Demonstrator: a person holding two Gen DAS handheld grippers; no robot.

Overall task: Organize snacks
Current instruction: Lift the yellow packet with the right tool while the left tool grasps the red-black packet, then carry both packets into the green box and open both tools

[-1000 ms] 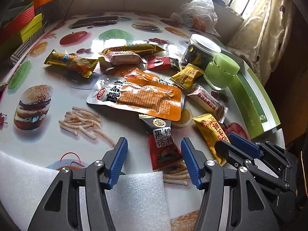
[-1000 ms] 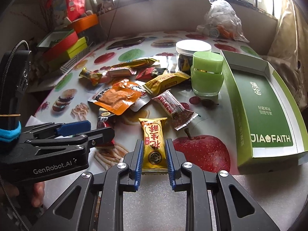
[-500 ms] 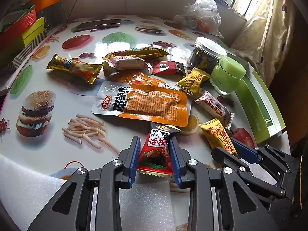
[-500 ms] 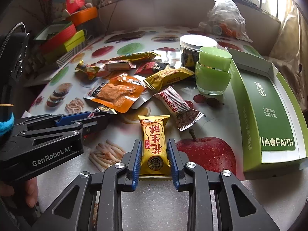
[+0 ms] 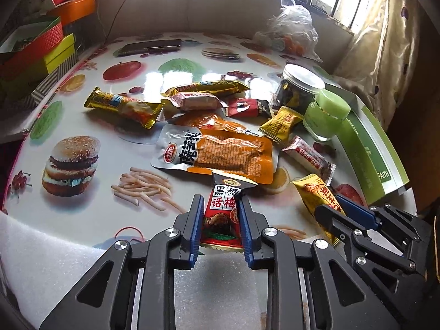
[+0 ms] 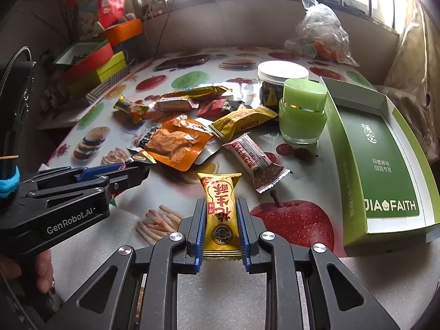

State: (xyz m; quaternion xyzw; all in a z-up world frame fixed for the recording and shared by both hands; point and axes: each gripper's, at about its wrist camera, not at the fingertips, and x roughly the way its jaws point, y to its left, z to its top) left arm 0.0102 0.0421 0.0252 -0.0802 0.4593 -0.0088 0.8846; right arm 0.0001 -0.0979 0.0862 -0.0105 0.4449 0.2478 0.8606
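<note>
My left wrist view: mounted behind the left gripper (image 5: 220, 220), close over the worktop's (image 5: 82, 214) near edge, angled down toward the far windows. My right wrist view: same pose behind the right gripper (image 6: 221, 220), further right. Shared: snack pile (image 5: 220, 148), green box (image 6: 385, 165), each other's gripper.
</note>
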